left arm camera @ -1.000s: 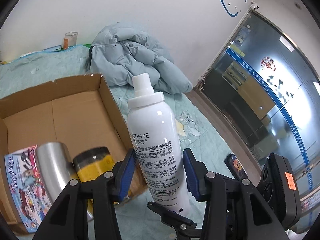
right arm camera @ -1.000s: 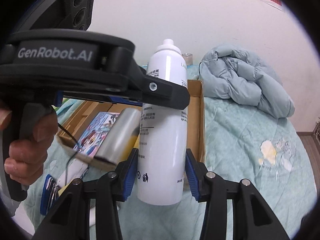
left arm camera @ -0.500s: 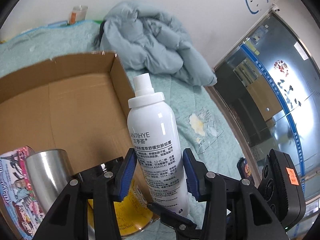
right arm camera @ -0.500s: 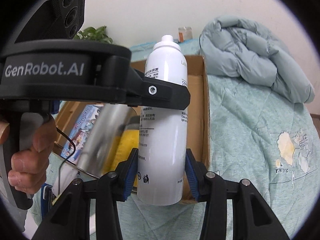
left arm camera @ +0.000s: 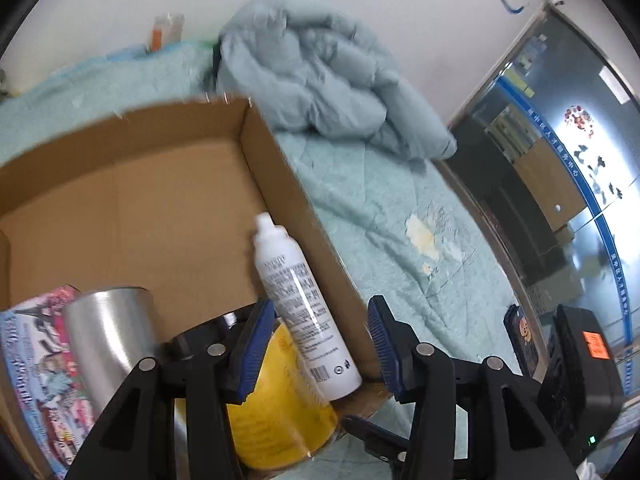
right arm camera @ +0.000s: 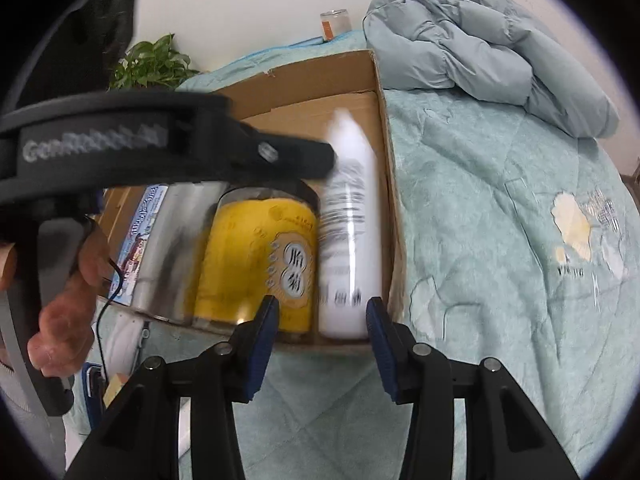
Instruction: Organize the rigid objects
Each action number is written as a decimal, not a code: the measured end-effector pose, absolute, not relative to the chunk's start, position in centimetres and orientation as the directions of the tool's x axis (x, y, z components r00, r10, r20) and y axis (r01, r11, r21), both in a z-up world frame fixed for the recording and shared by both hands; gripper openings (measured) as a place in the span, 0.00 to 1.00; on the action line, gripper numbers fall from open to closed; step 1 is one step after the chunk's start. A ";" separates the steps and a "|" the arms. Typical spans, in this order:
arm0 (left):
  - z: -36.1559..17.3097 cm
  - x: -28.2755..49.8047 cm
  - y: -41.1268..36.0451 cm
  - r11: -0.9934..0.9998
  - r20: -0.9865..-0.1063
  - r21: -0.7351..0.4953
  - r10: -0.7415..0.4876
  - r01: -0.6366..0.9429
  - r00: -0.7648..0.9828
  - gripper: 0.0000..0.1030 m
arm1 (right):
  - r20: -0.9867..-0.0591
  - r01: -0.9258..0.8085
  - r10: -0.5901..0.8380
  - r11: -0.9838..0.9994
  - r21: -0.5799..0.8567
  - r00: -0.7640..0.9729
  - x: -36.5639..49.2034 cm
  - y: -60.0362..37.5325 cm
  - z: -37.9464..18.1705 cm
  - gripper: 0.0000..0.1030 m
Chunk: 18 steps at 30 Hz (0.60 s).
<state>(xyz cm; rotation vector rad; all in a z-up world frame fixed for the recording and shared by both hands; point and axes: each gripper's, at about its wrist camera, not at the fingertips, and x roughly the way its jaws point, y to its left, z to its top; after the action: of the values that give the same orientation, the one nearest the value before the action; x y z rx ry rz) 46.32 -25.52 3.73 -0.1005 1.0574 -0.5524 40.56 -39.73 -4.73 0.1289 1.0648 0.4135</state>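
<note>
Tongs of both hands are seen released, their jaws having just been opening: the left tongs [left arm camera: 316, 344] stand with blue pads apart over the near right corner of the cardboard box [left arm camera: 160, 200], and the right tongs [right arm camera: 322, 342] stand likewise just before the box's near wall. Between each pair of pads the white spray bottle [left arm camera: 300, 300] is seen, but it is pressed by none of them; it lies inside the box along the right wall, its nozzle pointed toward the far end. In the right wrist view the bottle is blurred. Just beside it, on its left, a yellow canister [right arm camera: 260, 264] is laid, then a silver metal cylinder [left arm camera: 108, 332], then a colourful printed box [left arm camera: 28, 360] against the left side. The rest of the box floor is bare cardboard. The box is set on a bed covered with a pale green quilt [right arm camera: 500, 240]. A crumpled grey-blue puffer jacket [left arm camera: 320, 80] is heaped beyond the box's far right corner. A hand [right arm camera: 64, 320] is wrapped round the handle of the left tongs.
</note>
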 end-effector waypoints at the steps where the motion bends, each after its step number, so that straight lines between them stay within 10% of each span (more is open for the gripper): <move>1: 4.9 44.9 -24.7 0.867 -0.774 -0.307 -0.468 0.393 0.427 0.52 | -0.808 -0.272 0.395 0.914 0.301 0.437 39.8 -39.9 -4.5 0.53; 4: 7.9 39.8 -21.7 0.915 -0.689 -0.185 -0.381 0.359 0.617 1.00 | -0.778 -0.269 0.360 0.929 0.252 0.515 37.1 -40.0 -3.6 0.80; 9: 10.2 31.6 -16.3 0.955 -0.594 -0.068 -0.270 0.288 0.758 0.97 | -0.765 -0.280 0.301 0.946 0.163 0.570 33.6 -39.0 -3.2 0.79; 10: 10.5 30.2 -15.1 0.963 -0.589 -0.062 -0.247 0.262 0.769 0.79 | -0.755 -0.294 0.312 0.942 0.165 0.577 32.7 -38.7 -3.0 0.75; 11: 10.6 28.9 -14.0 0.968 -0.589 -0.062 -0.233 0.245 0.773 0.60 | -0.741 -0.303 0.325 0.938 0.171 0.588 32.0 -38.7 -2.7 0.45; 12: 10.6 27.7 -13.0 0.969 -0.613 -0.068 -0.230 0.239 0.756 0.15 | -0.735 -0.308 0.325 0.937 0.165 0.596 31.3 -38.4 -2.5 0.26; 13: 10.5 26.8 -12.1 0.969 -0.638 -0.075 -0.228 0.234 0.736 0.00 | -0.744 -0.307 0.306 0.941 0.143 0.594 30.8 -38.0 -2.4 0.11; 15: 10.7 24.3 -10.3 0.978 -0.628 -0.092 -0.202 0.186 0.751 0.03 | -0.733 -0.314 0.313 0.939 0.141 0.605 29.3 -37.5 -1.8 0.14; 16: 10.9 23.2 -9.6 0.980 -0.614 -0.094 -0.196 0.176 0.764 0.17 | -0.725 -0.310 0.315 0.939 0.146 0.613 28.5 -37.3 -1.4 0.21; 17: 11.2 22.0 -8.8 0.983 -0.604 -0.090 -0.182 0.160 0.776 0.35 | -0.727 -0.303 0.304 0.943 0.138 0.616 28.1 -37.0 -1.1 0.53; 18: 11.3 20.7 -8.2 0.988 -0.602 -0.086 -0.155 0.129 0.783 0.90 | -0.725 -0.299 0.299 0.945 0.133 0.620 27.4 -36.7 -0.9 0.89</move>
<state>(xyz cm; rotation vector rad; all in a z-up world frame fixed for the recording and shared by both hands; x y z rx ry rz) 20.69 -8.22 11.33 -0.0407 0.6528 -0.1533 27.44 -36.70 -0.92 -0.0006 0.8334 0.3437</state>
